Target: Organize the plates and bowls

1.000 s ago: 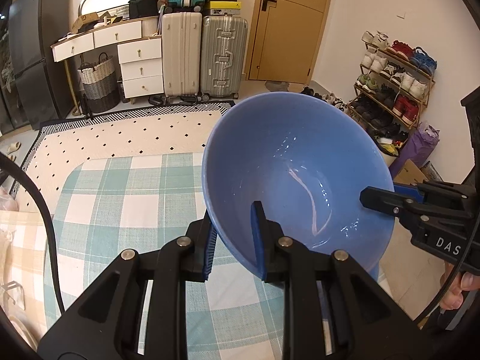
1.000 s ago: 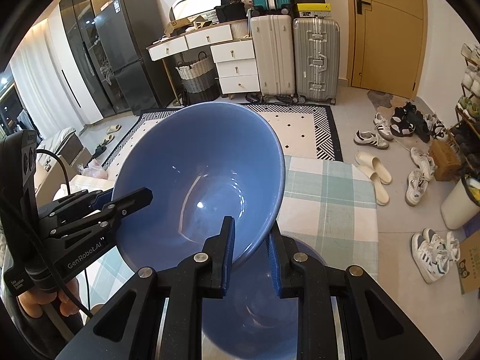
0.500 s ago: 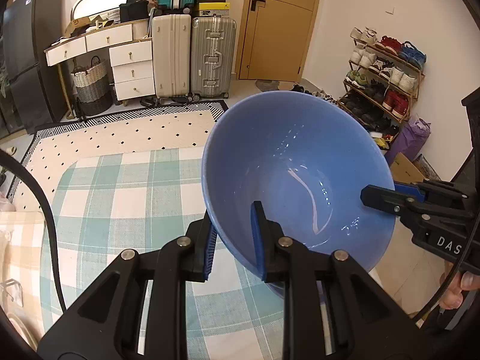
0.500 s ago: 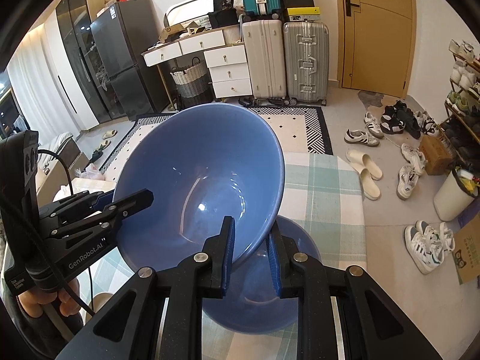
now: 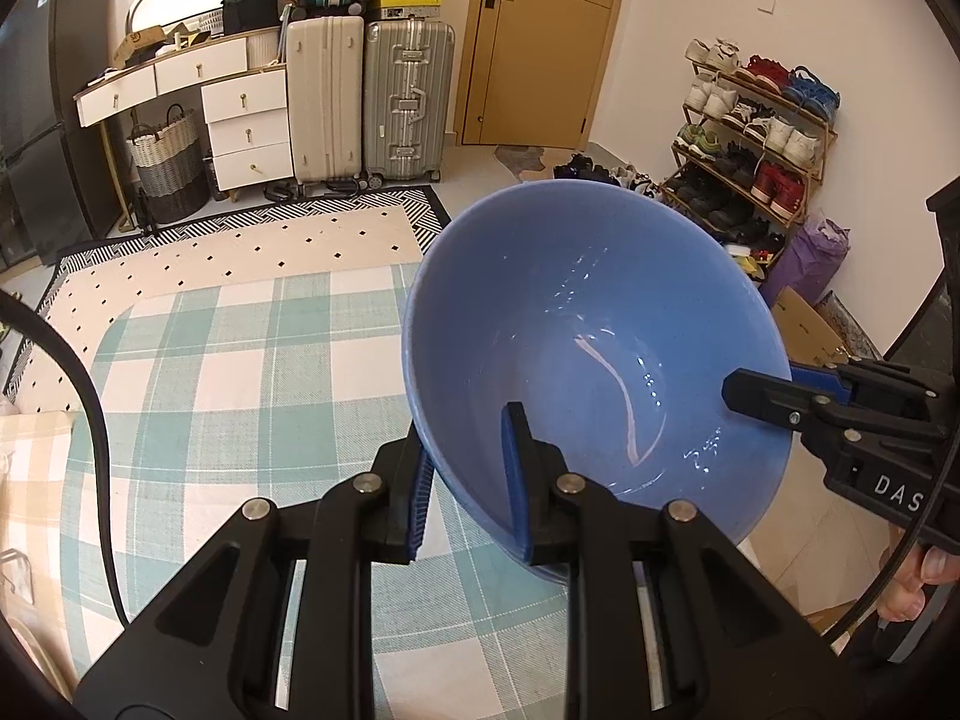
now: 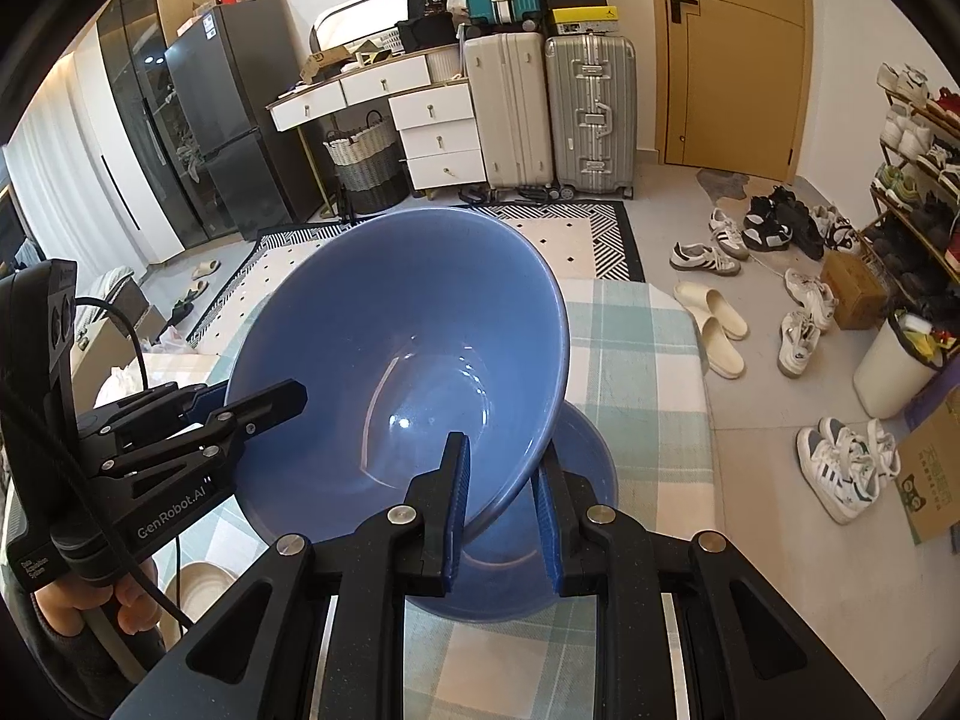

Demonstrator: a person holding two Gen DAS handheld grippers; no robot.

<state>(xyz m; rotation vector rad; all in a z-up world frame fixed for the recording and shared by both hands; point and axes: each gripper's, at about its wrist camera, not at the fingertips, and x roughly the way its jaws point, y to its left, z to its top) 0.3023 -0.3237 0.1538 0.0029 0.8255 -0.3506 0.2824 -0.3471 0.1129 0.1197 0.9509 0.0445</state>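
1. Looking down at a table with a green-and-white checked cloth (image 5: 198, 396), which fills the lower left of my left wrist view. Behind it there's a cream rug with black diamonds (image 5: 240, 252), two upright suitcases (image 5: 408, 96) top centre, a white drawer unit (image 5: 246, 126), a woven basket (image 5: 168, 162) and a yellow door (image 5: 540, 42).
2. Right side of the left view has a shoe rack (image 5: 756, 132) against the wall. In the right wrist view, loose sneakers and cream slippers (image 6: 714, 324) are scattered on the tile floor, with a dark fridge (image 6: 228, 114) at upper left.
3. Both grippers are angled downward. My left gripper (image 5: 465, 471) is pinching the near rim of the blue bowl (image 5: 594, 360), one blue pad inside, one outside the wall.
4. My right gripper (image 6: 501, 495) is clamped on the opposite rim the same way; in the left view it comes in from the right edge.
5. The bowl is held tilted, centre frame in both views, above a second blue bowl (image 6: 576, 516) sitting on the cloth. Can't tell if the two touch.
6. The held bowl is glossy, smooth, deep and round, with light streaks reflecting inside. Gripper bodies are matte black with ribbed blue pads.
7. A person's fingers (image 6: 132, 600) wrap the left gripper's handle at the lower left of the right view.
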